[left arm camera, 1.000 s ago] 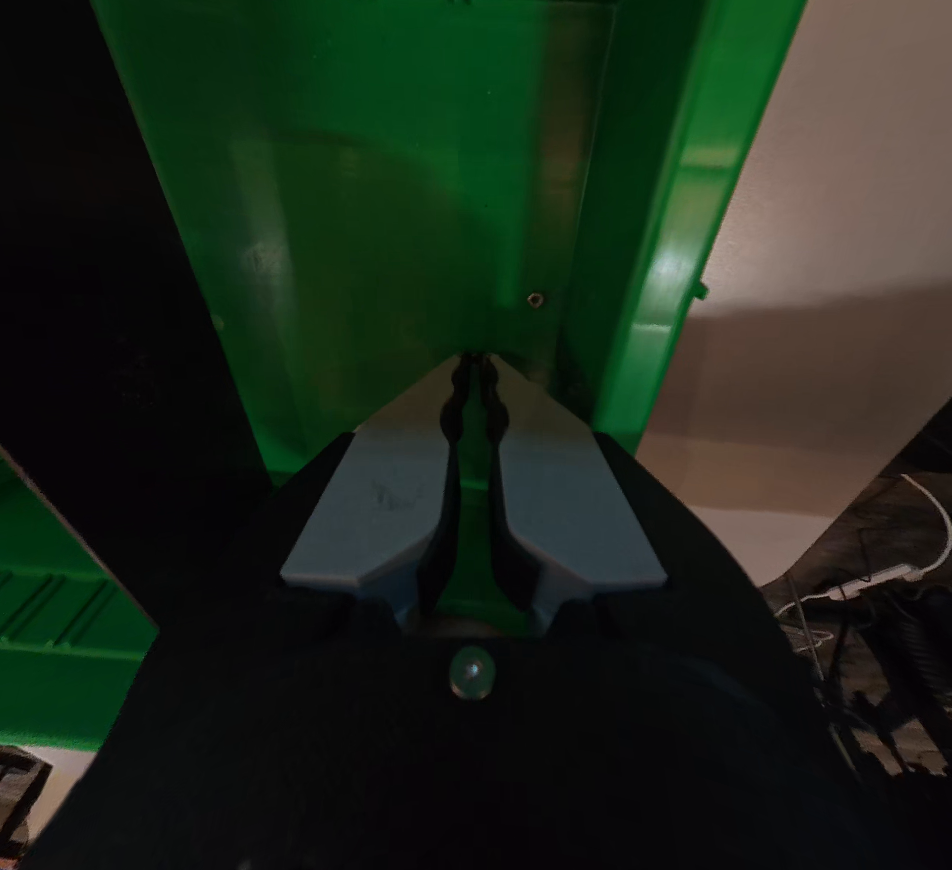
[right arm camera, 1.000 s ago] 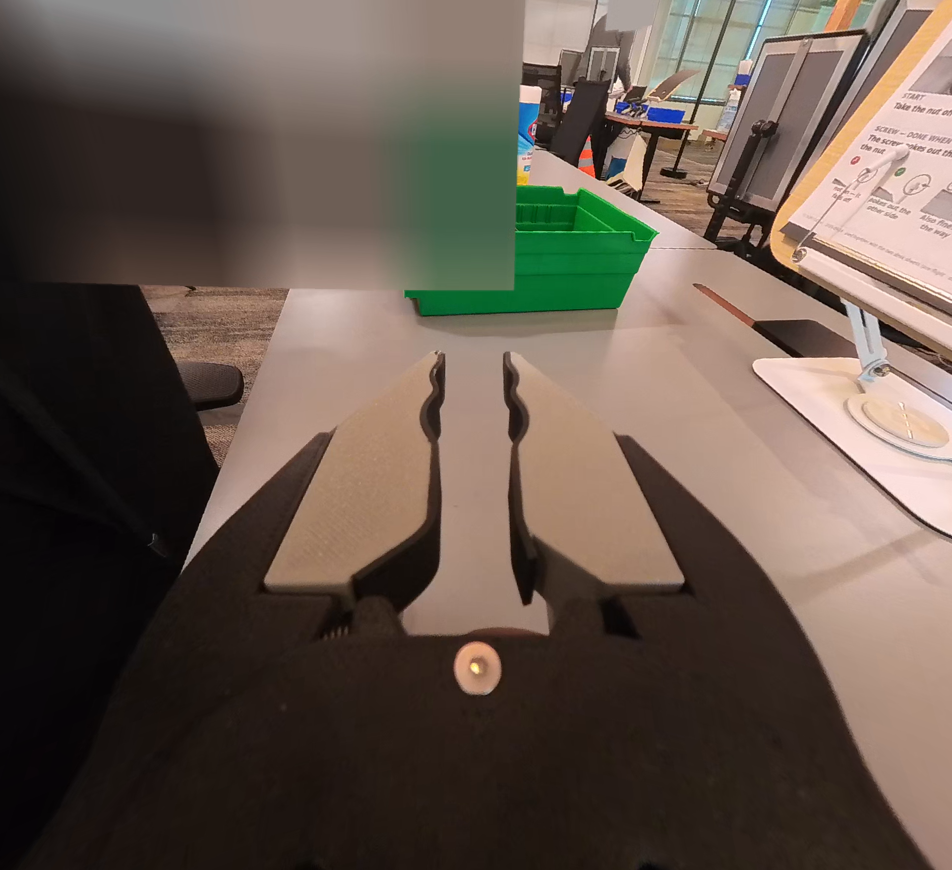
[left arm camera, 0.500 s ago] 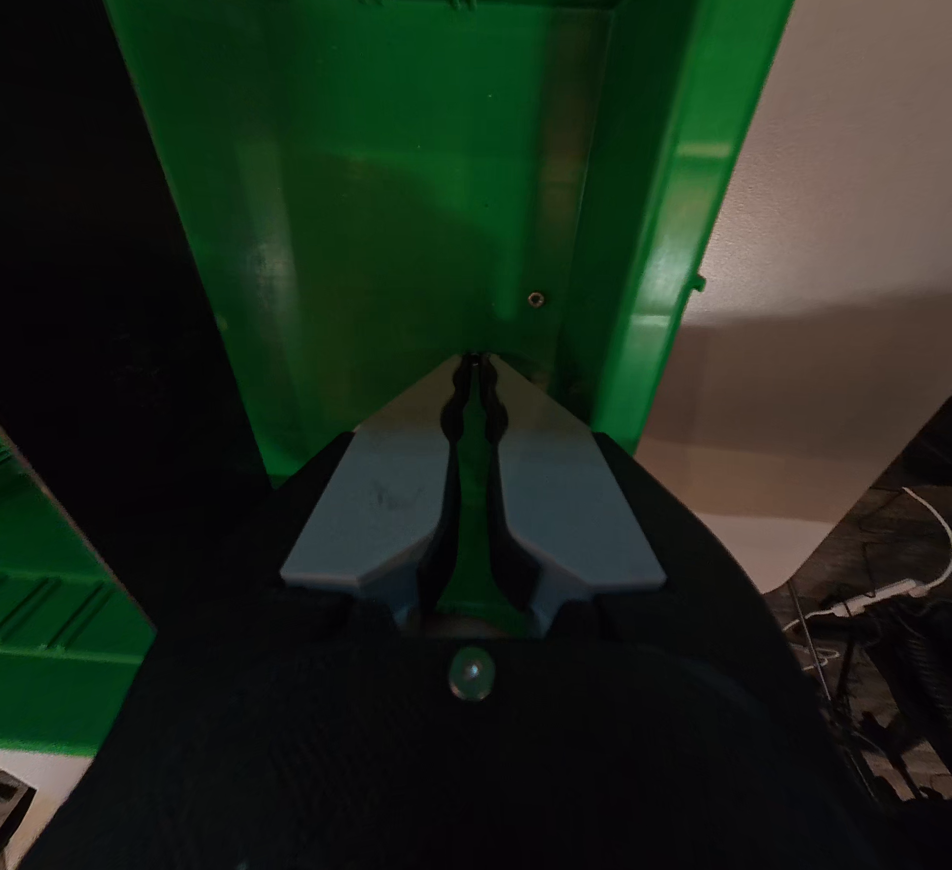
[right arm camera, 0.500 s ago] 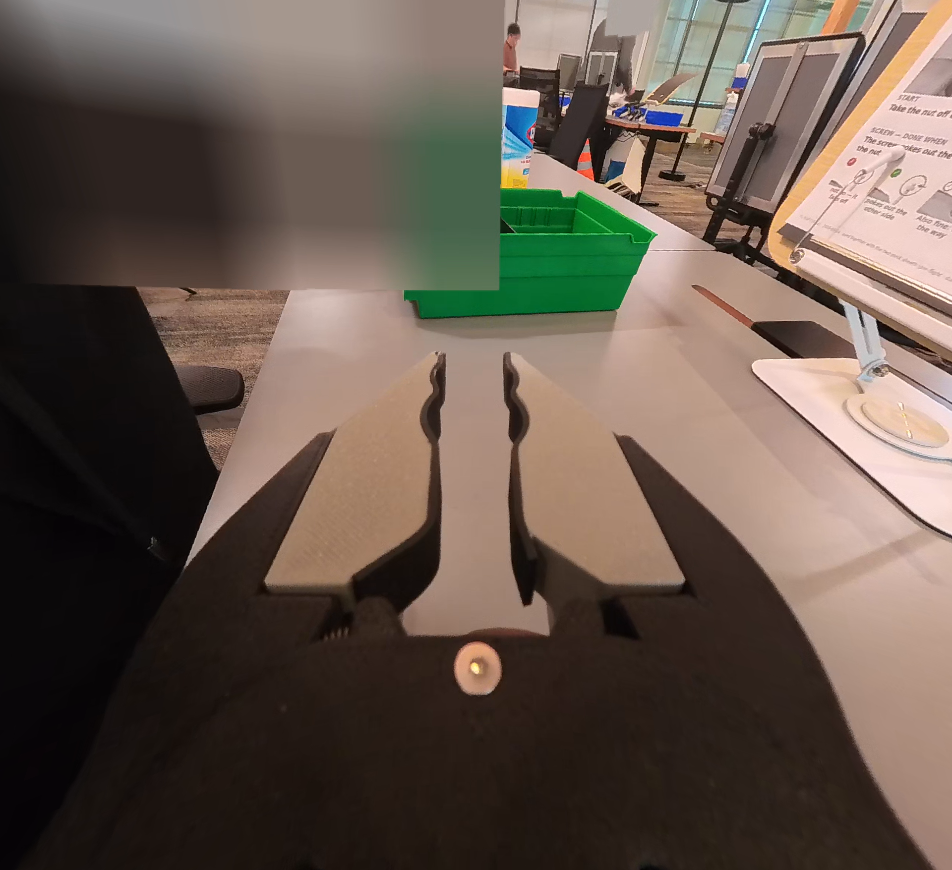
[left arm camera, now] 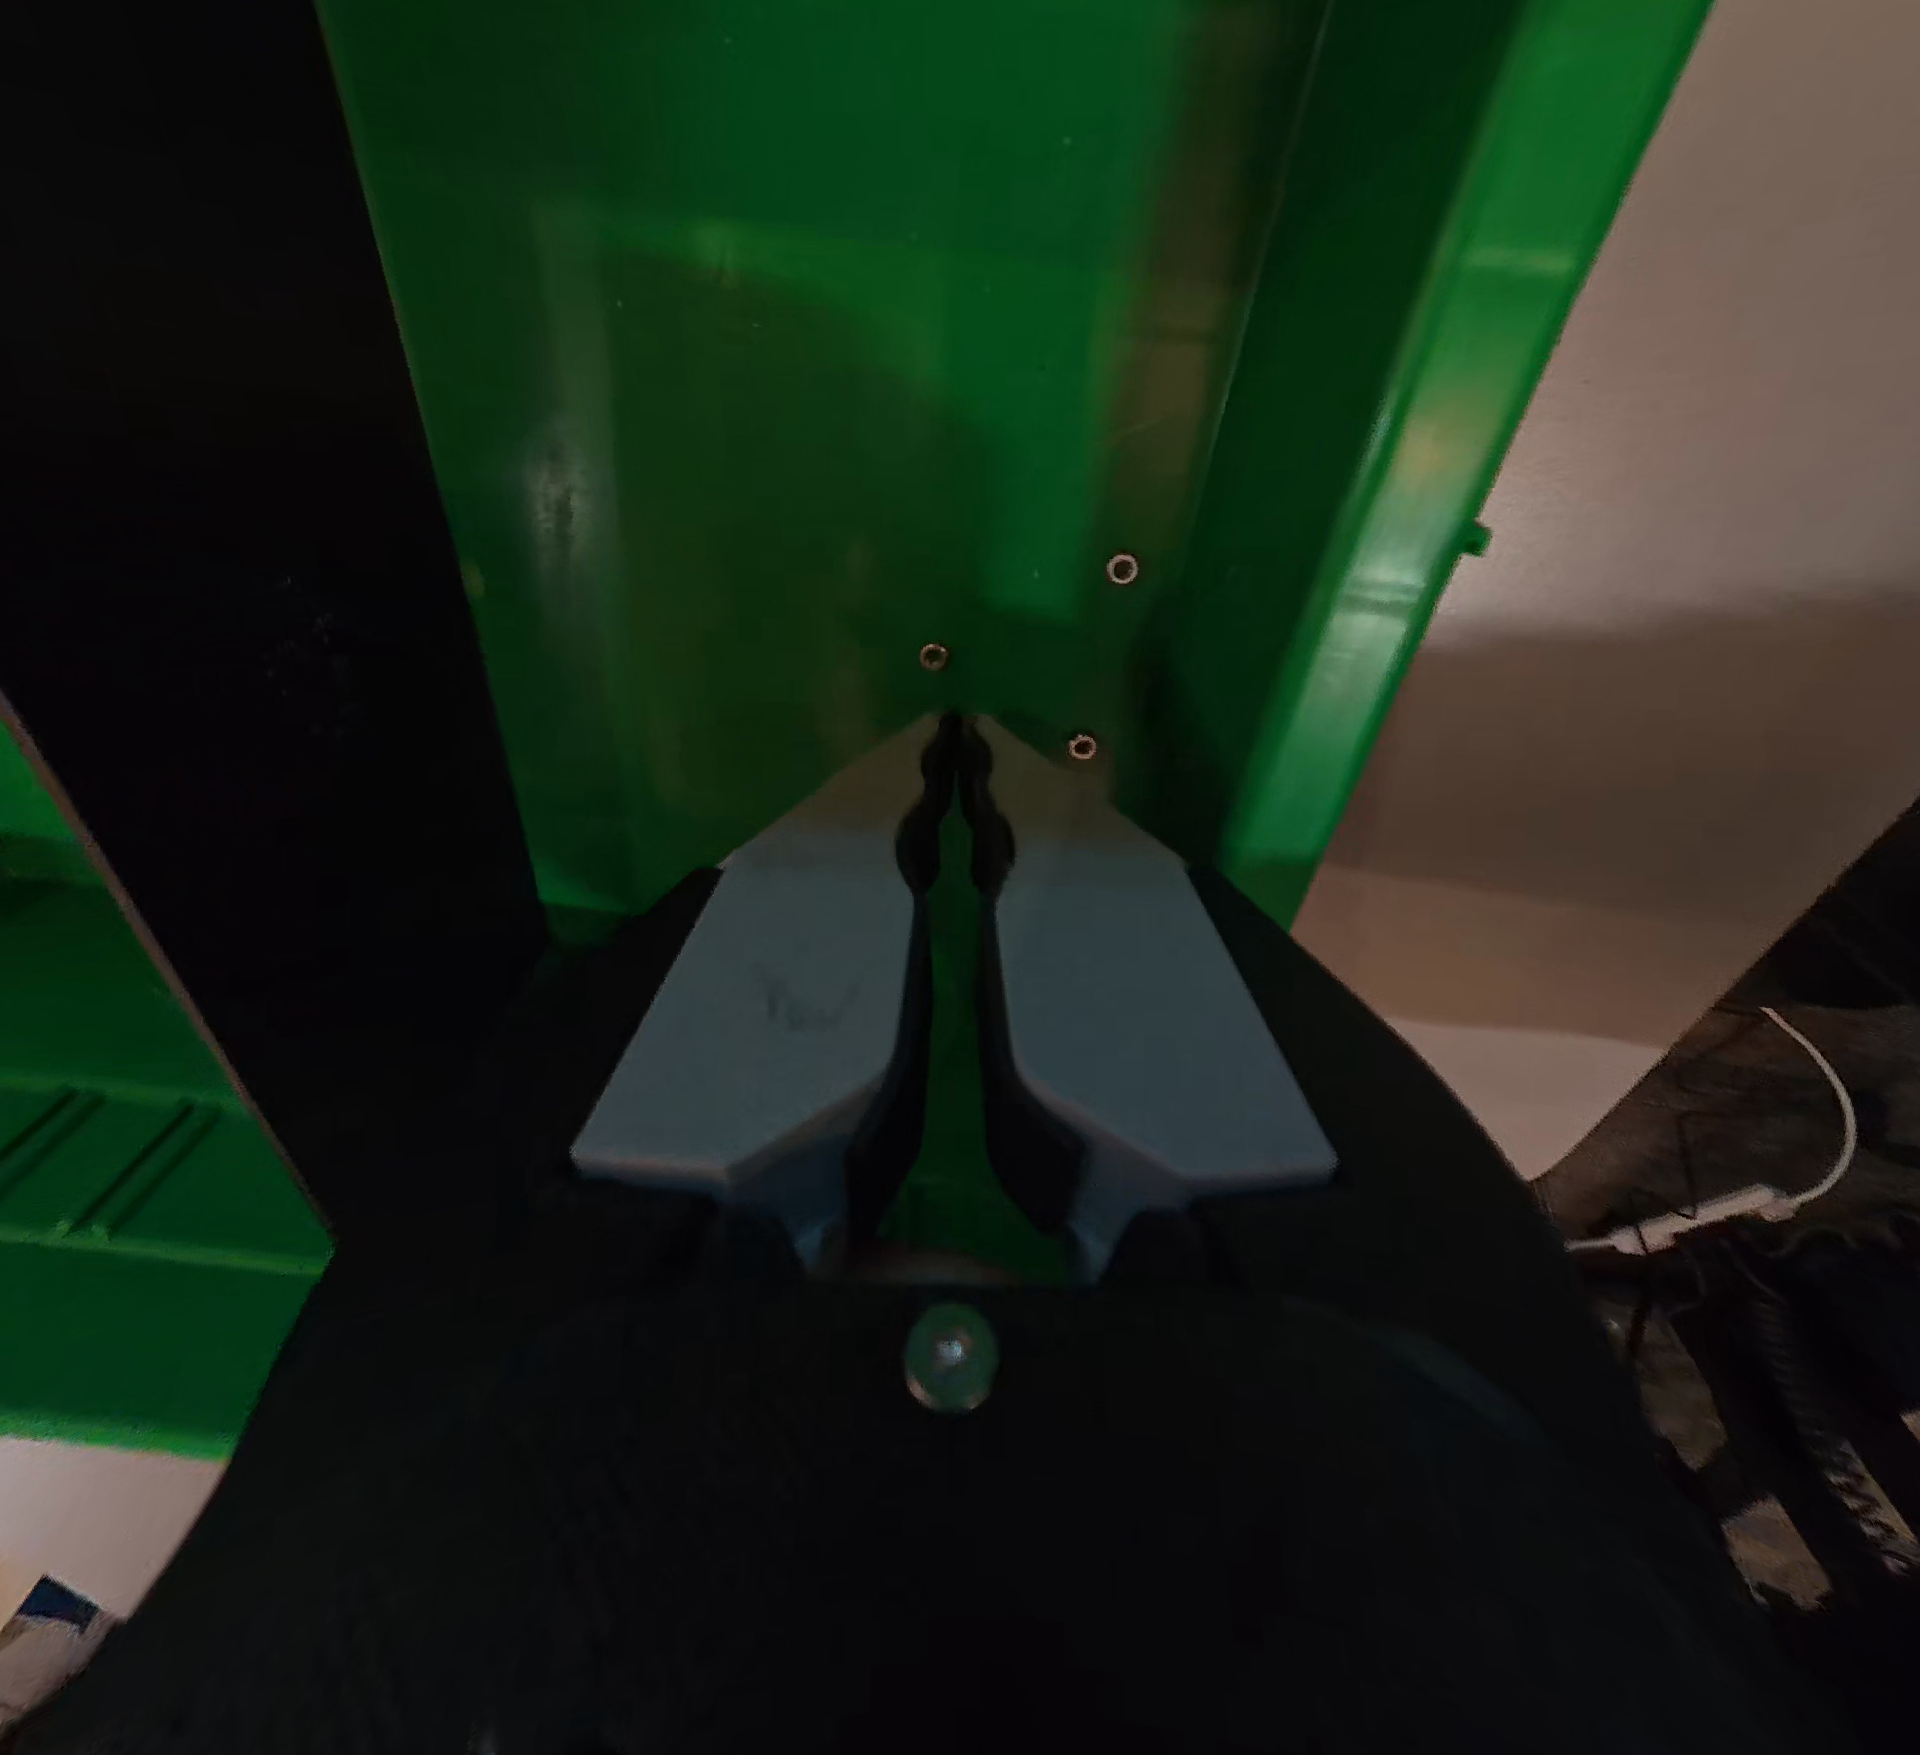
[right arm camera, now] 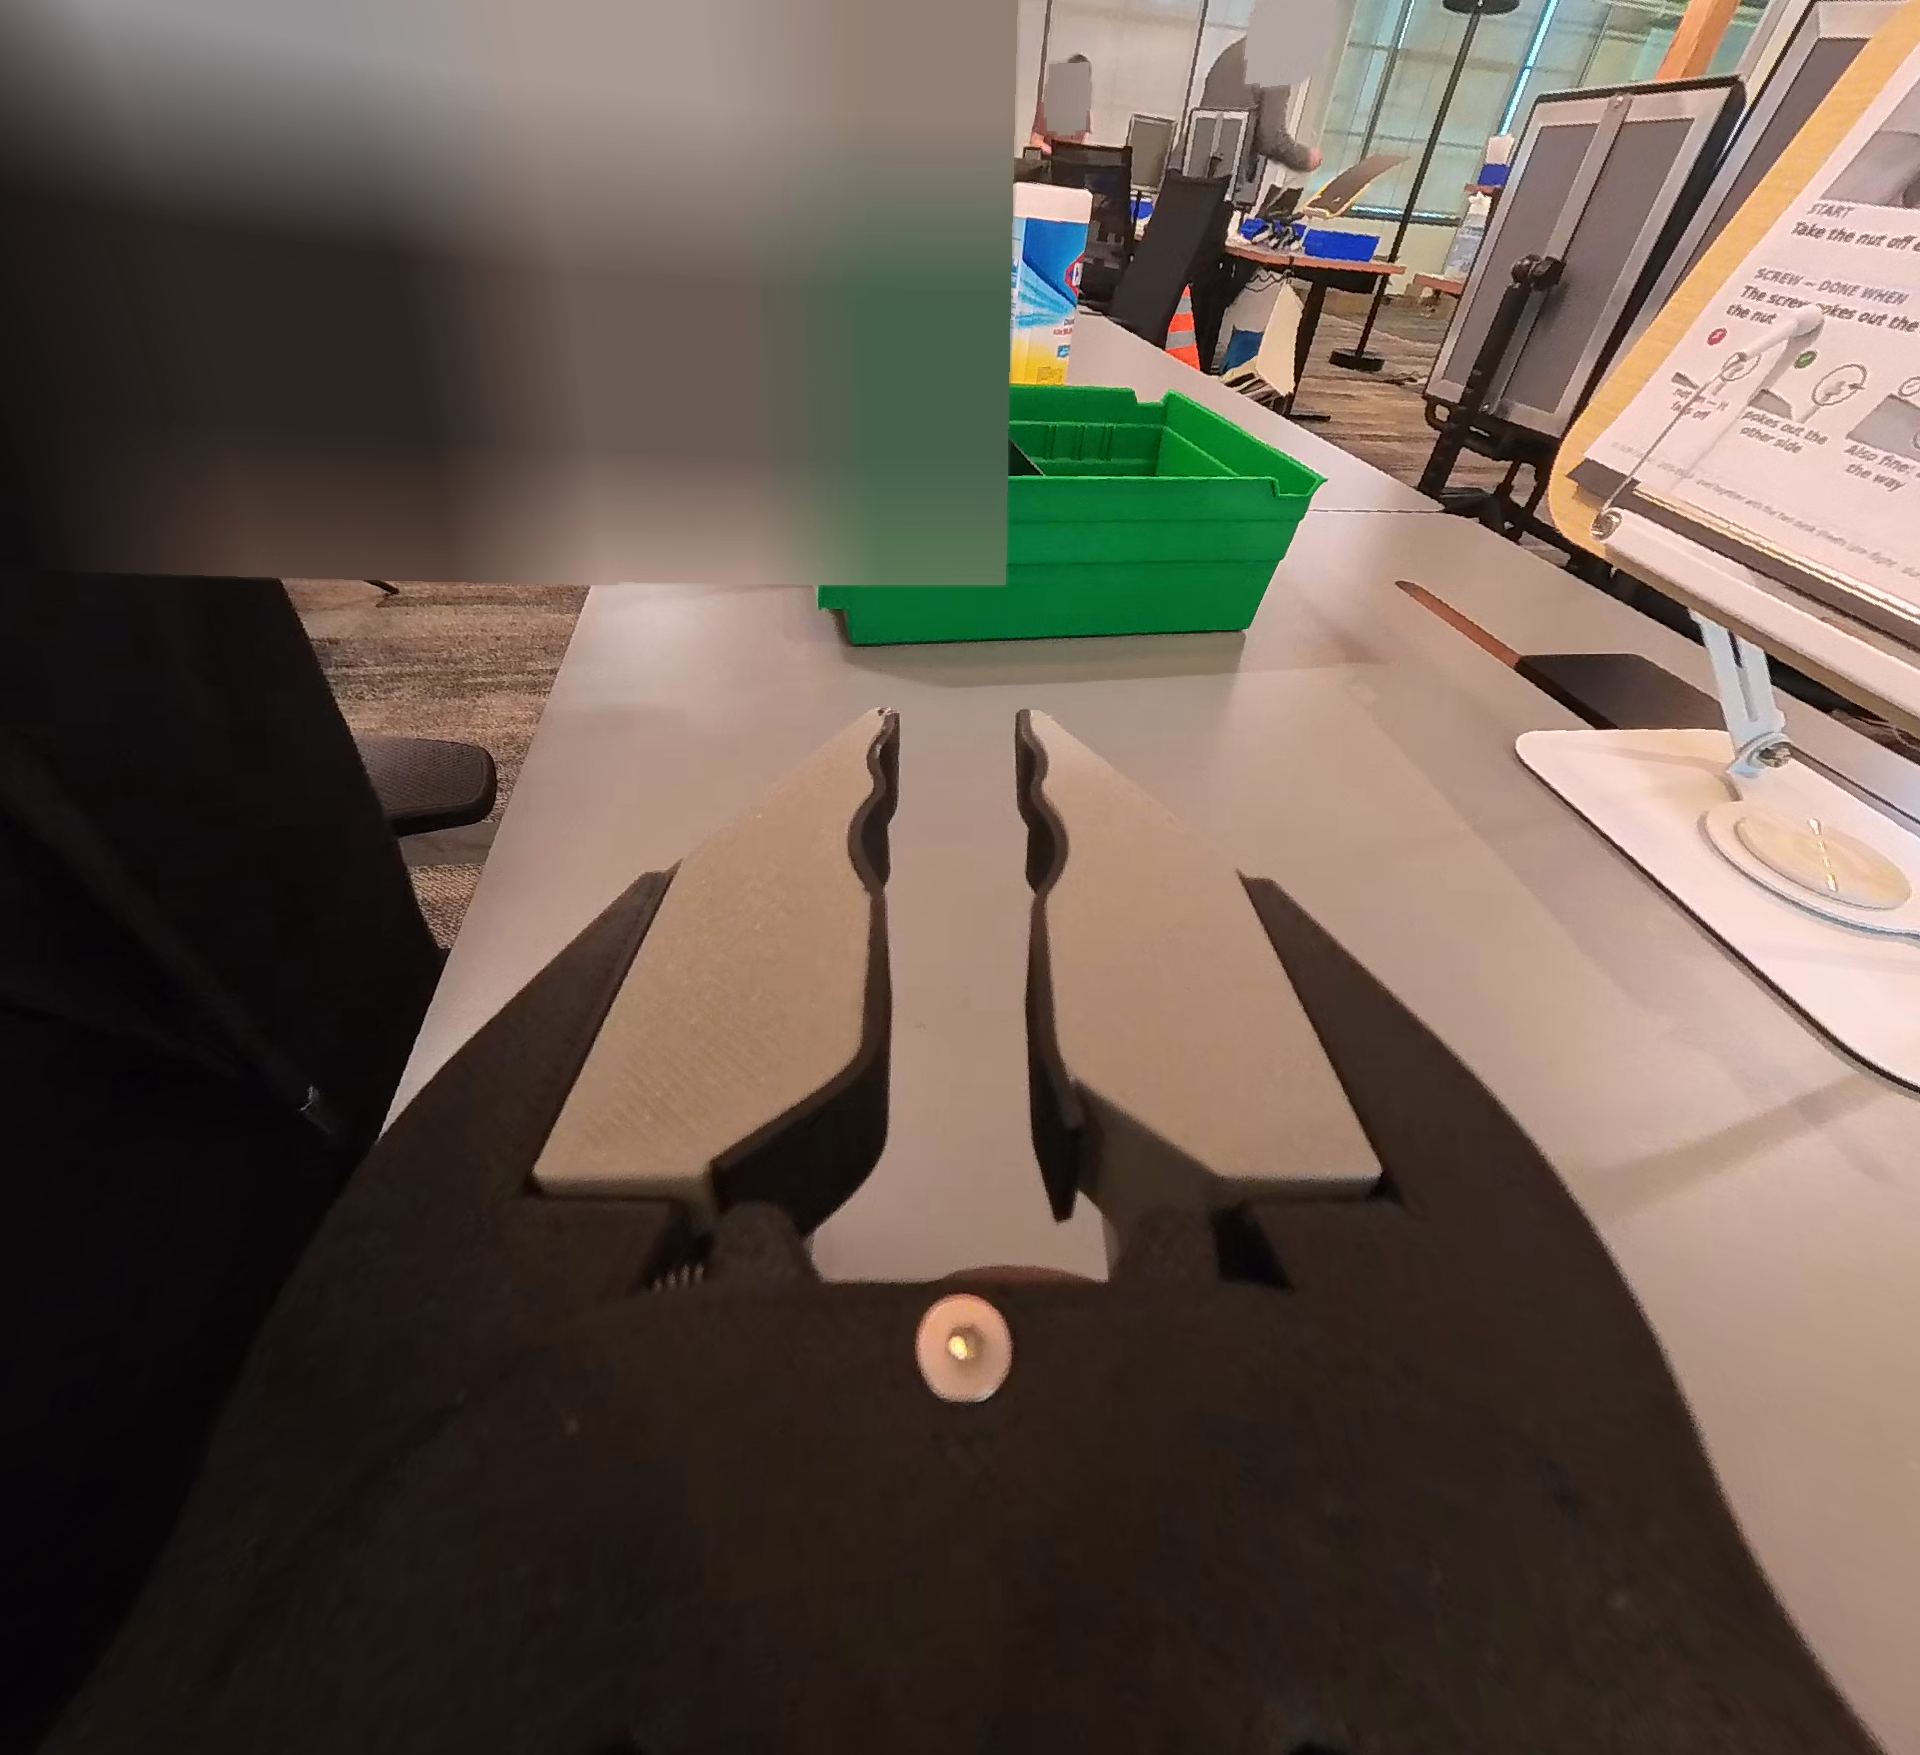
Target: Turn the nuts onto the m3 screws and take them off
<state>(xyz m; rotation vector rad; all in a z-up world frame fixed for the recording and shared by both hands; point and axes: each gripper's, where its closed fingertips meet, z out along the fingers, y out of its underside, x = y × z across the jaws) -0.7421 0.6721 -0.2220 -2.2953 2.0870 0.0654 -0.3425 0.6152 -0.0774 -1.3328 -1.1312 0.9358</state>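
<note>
Left wrist view, dim light: far left of the frame is black, with a second green bin at lower left. My left gripper points down into a green bin that fills the centre and top of the frame; its tips are drawn nearly together with only a sliver between them, and I can't tell if anything is pinched there, too small and dark. Three small nuts lie on the bin floor: one nut just above and left of my tips, a second nut just right of the tips beside my right finger, a third nut higher up and right, near the bin's right wall. All three are apart from each other and none touches my fingers as far as I see. No screw I can make out. Right of the bin is pale tabletop; lower right corner shows dark clutter with a white cable. Right wrist view, bright: a dark sleeve on the left edge, a big blurred patch upper left. My right gripper sits low over the grey table, fingers spread with a clear gap, table visible between them, holding nothing. Beyond the tips, centre frame, a green bin stands on the table, well apart from me, with a wipes canister behind it. At right, a white stand carries a printed instruction sheet.
</note>
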